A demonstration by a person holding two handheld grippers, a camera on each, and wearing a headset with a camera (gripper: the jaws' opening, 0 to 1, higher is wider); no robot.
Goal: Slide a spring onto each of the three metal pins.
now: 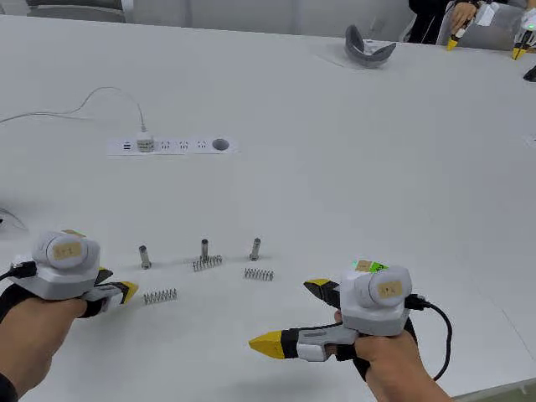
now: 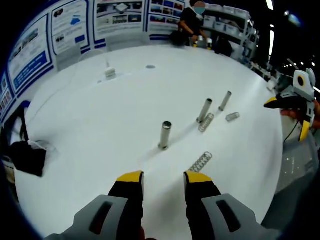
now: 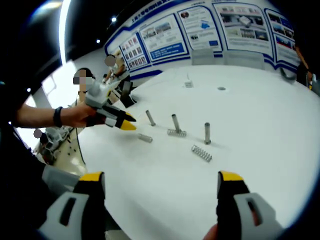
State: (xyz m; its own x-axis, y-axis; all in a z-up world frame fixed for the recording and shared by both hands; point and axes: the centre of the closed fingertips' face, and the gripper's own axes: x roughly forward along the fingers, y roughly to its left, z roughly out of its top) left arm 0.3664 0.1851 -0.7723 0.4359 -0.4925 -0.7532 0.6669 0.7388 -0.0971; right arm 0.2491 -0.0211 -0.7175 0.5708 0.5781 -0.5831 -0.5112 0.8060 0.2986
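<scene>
Three short metal pins stand in a row on the white table: left pin [image 1: 145, 256], middle pin [image 1: 204, 249], right pin [image 1: 255, 248]. Three springs lie loose beside them: one [image 1: 160, 296] in front of the left pin, one [image 1: 208, 263] against the middle pin's base, one [image 1: 259, 274] in front of the right pin. My left gripper [image 1: 117, 283] hovers left of the first spring [image 2: 201, 161], jaws a little apart with nothing between them. My right gripper [image 1: 293, 314] is wide open, near the front edge, right of the springs [image 3: 201, 152].
A white power strip [image 1: 172, 146] with a plug and a trailing cable lies behind the pins. A grey curved object [image 1: 368, 46] sits at the far side, where a person's hands [image 1: 462, 15] show. The table's front edge [image 1: 502, 387] runs close under my right hand.
</scene>
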